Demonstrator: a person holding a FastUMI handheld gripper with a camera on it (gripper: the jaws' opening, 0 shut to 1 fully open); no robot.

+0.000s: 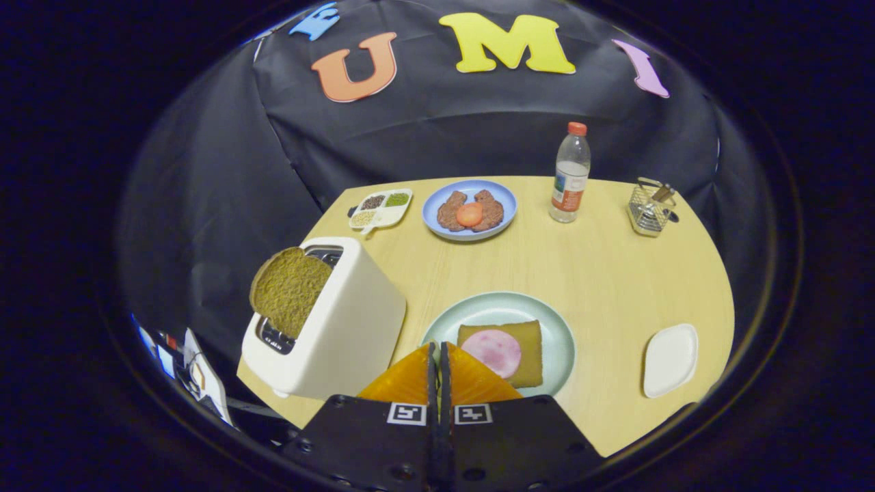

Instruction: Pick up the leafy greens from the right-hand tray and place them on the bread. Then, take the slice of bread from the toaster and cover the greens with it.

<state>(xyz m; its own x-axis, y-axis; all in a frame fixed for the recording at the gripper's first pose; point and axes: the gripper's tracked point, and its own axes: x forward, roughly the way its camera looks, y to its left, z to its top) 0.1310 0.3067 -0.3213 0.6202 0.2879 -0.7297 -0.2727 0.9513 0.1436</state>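
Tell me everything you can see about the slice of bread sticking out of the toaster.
The slice of bread is brownish-green with a coarse, grainy face and a darker crust along its rounded top. It stands partly out of a slot of the white toaster, leaning with it, its lower part hidden inside. Only the toaster touches it. It sits left of the pale green plate. The gripper is apart from it, fingers closed together on nothing.
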